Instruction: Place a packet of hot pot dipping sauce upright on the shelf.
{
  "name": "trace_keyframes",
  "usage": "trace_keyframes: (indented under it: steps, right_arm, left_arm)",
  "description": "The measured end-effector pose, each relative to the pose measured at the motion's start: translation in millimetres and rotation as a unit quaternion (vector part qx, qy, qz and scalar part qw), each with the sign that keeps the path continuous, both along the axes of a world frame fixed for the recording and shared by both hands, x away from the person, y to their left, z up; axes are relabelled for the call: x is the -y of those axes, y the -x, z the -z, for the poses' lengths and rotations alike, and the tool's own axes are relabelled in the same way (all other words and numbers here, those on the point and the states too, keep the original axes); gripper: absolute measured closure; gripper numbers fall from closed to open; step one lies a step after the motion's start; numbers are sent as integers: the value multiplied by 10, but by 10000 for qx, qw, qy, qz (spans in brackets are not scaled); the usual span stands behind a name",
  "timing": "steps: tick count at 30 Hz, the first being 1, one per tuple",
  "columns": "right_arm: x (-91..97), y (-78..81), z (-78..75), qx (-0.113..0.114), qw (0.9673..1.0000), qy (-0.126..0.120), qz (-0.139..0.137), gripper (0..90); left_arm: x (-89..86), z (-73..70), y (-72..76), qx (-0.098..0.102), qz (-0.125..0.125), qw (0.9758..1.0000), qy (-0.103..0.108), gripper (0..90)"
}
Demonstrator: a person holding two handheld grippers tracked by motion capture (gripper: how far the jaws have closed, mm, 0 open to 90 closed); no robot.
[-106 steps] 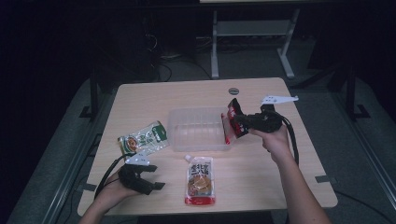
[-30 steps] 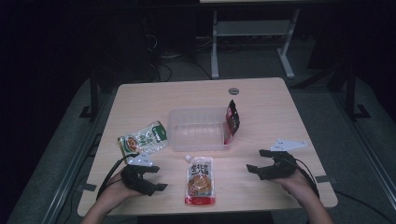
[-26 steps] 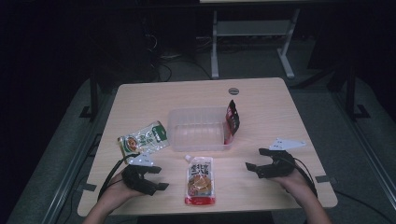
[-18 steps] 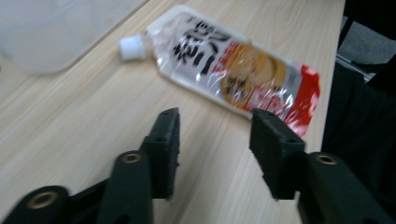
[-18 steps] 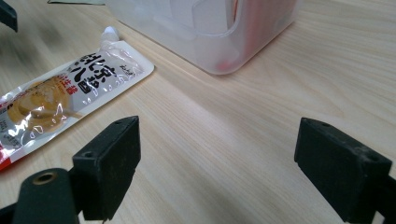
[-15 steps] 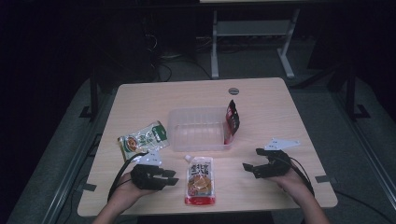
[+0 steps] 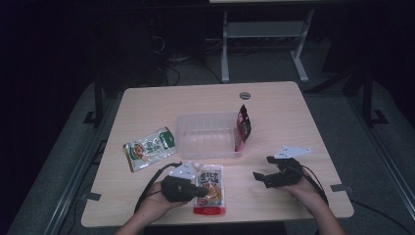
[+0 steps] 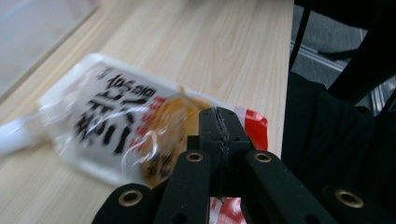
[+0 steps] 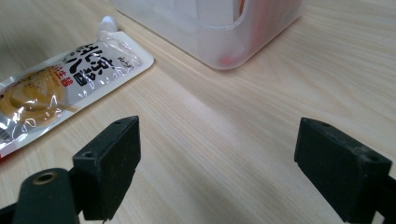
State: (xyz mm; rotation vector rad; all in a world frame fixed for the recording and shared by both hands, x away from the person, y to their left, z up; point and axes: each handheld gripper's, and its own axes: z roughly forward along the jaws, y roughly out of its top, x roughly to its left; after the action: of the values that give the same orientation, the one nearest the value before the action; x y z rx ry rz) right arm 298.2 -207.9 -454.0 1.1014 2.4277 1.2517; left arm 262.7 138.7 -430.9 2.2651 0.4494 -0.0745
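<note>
**Left gripper pinched over the noodle pouch, right gripper spread and idle**

The left gripper (image 7: pixel 199 190) sits at the near edge of the table (image 7: pixel 274 103), held low in the person's left hand (image 7: pixel 164 196), whose forearm comes in from the bottom of the high view and angles up to the right. The hand wraps the gripper's body from behind, and the nose points right, over the lower left part of the noodle pouch (image 7: pixel 210 188). Its jaws have just been closing; in the left gripper view they meet face to face with no gap, tips over the pouch's orange printed area (image 8: pixel 116 121) (whether a fold of film is caught between them cannot be told from these frames). The pouch lies flat on the table, spout end towards the clear plastic tub (image 7: pixel 208 134), just in front of it and apart from it.

The right gripper (image 7: pixel 262 177) rests near the table's front right, in the right hand (image 7: pixel 301 188), forearm running in from the bottom right corner. It points left, towards the pouch but well apart from it. Its jaws stand wide, nothing but bare wood between them in the right gripper view.

A red packet (image 7: pixel 243 125) stands at the tub's right end. A green packet (image 7: pixel 149 147) lies flat to the tub's left.
</note>
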Motion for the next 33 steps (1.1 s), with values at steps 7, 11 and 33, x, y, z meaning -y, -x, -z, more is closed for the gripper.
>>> trace_keyframes:
  steps: [7,11,33]
  right_arm:
    - [-1,0,0,2,10000,-2,-1,142]
    - [7,1,3,21,10000,22,-8,142]
    - [12,0,8,30,10000,35,2,143]
  left_arm:
    - [324,96,20,-58,244,9997,-66,896]
    - [485,201,72,-57,359,9989,-293,896]
    - [22,190,17,-265,96,9969,-733,897]
